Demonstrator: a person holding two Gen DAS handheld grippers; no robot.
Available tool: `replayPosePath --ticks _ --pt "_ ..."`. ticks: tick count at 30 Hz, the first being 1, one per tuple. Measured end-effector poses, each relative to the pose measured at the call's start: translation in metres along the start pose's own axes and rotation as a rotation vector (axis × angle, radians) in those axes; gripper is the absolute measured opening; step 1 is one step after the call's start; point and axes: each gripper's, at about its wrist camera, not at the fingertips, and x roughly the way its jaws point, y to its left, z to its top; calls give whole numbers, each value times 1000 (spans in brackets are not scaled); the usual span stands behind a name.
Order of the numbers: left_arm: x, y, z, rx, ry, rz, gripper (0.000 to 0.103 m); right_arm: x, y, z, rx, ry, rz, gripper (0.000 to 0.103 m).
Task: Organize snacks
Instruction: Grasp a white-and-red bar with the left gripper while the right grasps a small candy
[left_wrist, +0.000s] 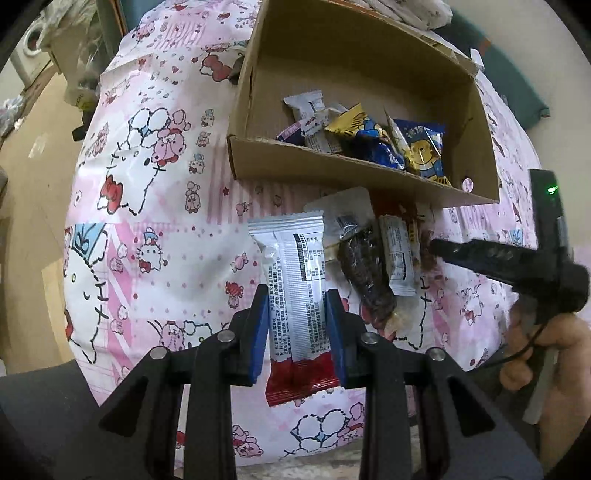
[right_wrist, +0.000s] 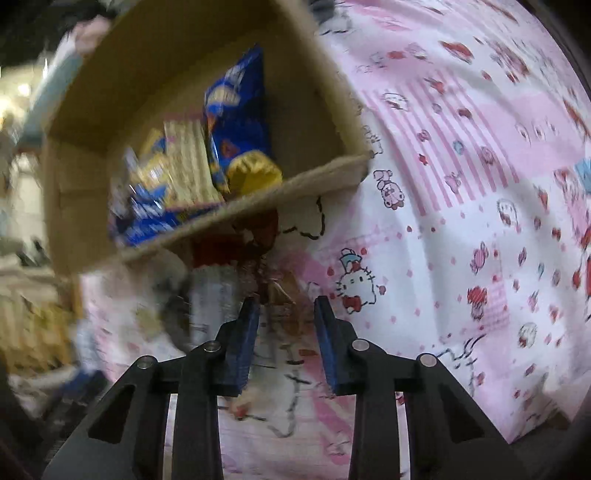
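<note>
A cardboard box lies on the pink cartoon-print cloth with several snack packets inside. My left gripper is closed on a silver-and-red snack bar packet, its blue pads touching both sides. More packets lie just in front of the box. My right gripper is open and empty, hovering over those loose packets; it also shows in the left wrist view, reaching in from the right. The right wrist view is blurred; the box with blue packets is at upper left.
The cloth covers a table whose left edge falls off to a tan floor. A washing machine and clutter stand far left. A teal object lies behind the box at right.
</note>
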Motion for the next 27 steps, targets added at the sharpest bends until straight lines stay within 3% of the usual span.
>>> replayPosePath --ticks 2,3,5,20,27 --pt "3 1 0 -17 10 -22 25 8 2 0 -20 16 -21 32" --pt "3 1 -1 -22 12 -31 25 9 4 -1 -35 16 -37 24" --pt "0 -1 -2 -18 5 -32 25 9 5 -4 -49 14 -34 18" --pt "6 10 -2 -53 -24 22 25 -47 -9 -30 -18 -81 134 17" --pt "-14 13 0 -72 -102 37 25 -75 -1 -46 -44 -139 252 17"
